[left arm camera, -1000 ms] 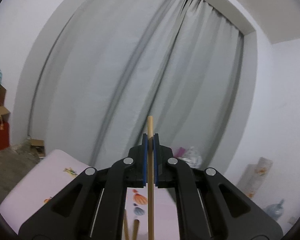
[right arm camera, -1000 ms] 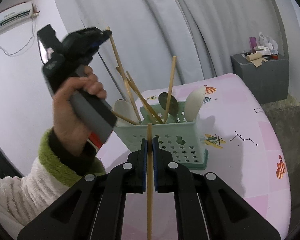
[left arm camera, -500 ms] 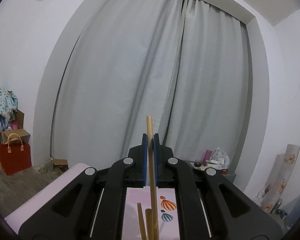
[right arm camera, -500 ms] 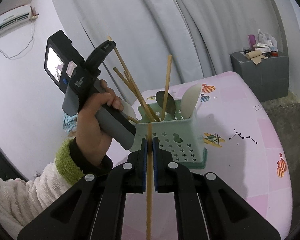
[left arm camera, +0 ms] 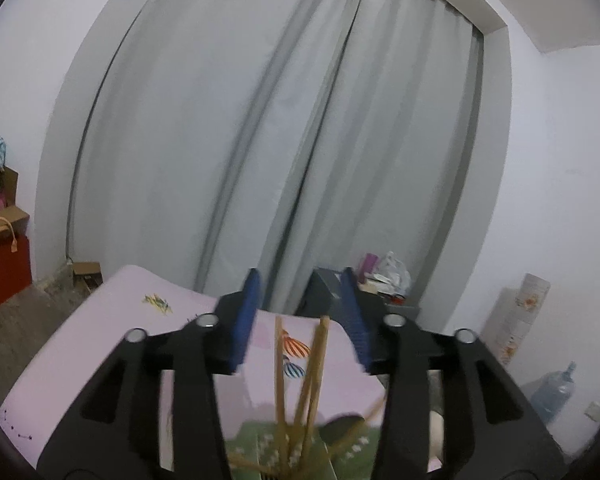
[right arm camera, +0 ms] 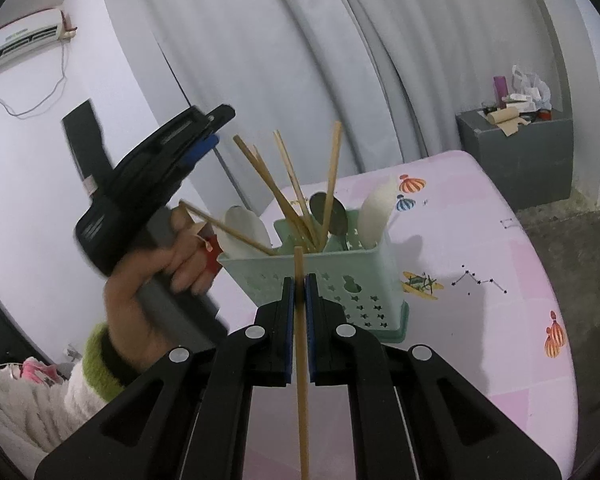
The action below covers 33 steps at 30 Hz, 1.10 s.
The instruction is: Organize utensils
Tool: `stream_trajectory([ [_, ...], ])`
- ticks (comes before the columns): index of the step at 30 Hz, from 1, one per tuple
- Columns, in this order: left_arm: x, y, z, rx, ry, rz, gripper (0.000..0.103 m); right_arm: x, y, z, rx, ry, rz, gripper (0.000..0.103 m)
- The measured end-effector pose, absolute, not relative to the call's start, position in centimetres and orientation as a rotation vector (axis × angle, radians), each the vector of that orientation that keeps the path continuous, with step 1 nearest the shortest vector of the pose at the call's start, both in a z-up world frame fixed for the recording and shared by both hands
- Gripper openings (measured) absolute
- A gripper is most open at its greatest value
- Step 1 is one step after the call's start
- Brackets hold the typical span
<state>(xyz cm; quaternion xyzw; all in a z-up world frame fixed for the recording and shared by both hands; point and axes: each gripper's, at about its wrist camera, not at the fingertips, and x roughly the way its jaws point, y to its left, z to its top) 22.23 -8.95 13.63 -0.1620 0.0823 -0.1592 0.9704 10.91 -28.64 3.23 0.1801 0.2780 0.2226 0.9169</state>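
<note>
Left gripper (left arm camera: pixel 300 316): jaws just opened, now apart, nothing pressed between the blue pads (left arm camera: pixel 244 320). Chopsticks (left arm camera: pixel 316 364) visible through the gap below, standing loose in the green basket (left arm camera: pixel 252 444), tips short of the pads, not touching them. Blurred in the left wrist view. From the right wrist view: left gripper (right arm camera: pixel 216 128) up and to the left of the basket (right arm camera: pixel 328 280), tips above and left of the fanned chopsticks (right arm camera: pixel 296 196), clear of them. Held by a hand (right arm camera: pixel 156 280) in a white sleeve (right arm camera: pixel 28 396) with a green cuff.

Right gripper (right arm camera: pixel 299 292): clamped on a single chopstick (right arm camera: pixel 301 360), held upright, top end poking just above the pads, overlapping the basket's near wall in view. Gripper itself on the near side of the basket, apart from it.

Basket on the pink table (right arm camera: pixel 500 264), holding several chopsticks leaning different ways, a dark spoon (right arm camera: pixel 328 212) and two white spoons (right arm camera: pixel 376 208). One chopstick lying low over the left rim toward the hand.
</note>
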Motion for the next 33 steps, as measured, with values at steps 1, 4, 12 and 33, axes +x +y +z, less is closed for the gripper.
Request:
stream_trajectory([
  [1, 21.6, -8.6, 13.7, -0.331, 0.17, -0.335, 0.049, 10.8, -28.7, 3.5, 0.368, 0.564, 0.457, 0.006],
  [4, 19.6, -7.6, 13.8, -0.336, 0.186, -0.368, 0.06, 10.4, -28.8, 4.6, 0.363, 0.537, 0.454, 0.006],
  [12, 14.7, -4.4, 11.8, -0.249, 0.282, -0.394, 0.077, 10.4, -28.8, 10.0, 0.31, 0.387, 0.447, 0.006],
  [33, 9.6, 0.6, 3.2, -0.198, 0.502, -0.376, 0.084, 17.3, -24.4, 17.6, 0.192, 0.227, 0.391, 0.006],
])
